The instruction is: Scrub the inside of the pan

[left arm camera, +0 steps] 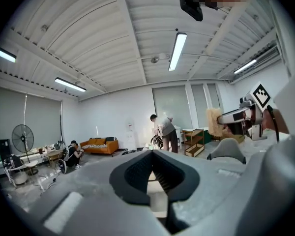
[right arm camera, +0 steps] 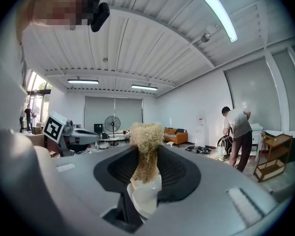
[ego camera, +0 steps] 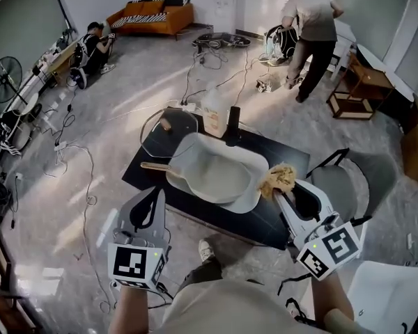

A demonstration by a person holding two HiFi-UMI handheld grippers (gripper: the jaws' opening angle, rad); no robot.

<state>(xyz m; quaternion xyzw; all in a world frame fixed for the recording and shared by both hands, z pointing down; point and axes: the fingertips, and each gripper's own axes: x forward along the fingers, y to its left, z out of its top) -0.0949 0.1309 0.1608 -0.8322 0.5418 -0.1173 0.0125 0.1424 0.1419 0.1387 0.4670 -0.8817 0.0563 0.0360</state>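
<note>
so, scrubbing seems about to begin: the right gripper [ego camera: 281, 189], clamped on a straw-coloured scrubber [ego camera: 279, 177], sits at the near-right rim of the pan [ego camera: 216, 176] on the bench [ego camera: 287, 156]; the left gripper [ego camera: 152, 195] is closed, empty. next, bring the scrubber inside.

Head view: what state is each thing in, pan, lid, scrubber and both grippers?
pan: uncovered, looks empty, on the black table.
glass lid: off the pan, lying beside it.
fibre scrubber: clamped in the right gripper, near the pan's rim.
right gripper: shut on the fibre scrubber.
left gripper: shut, empty.
</note>
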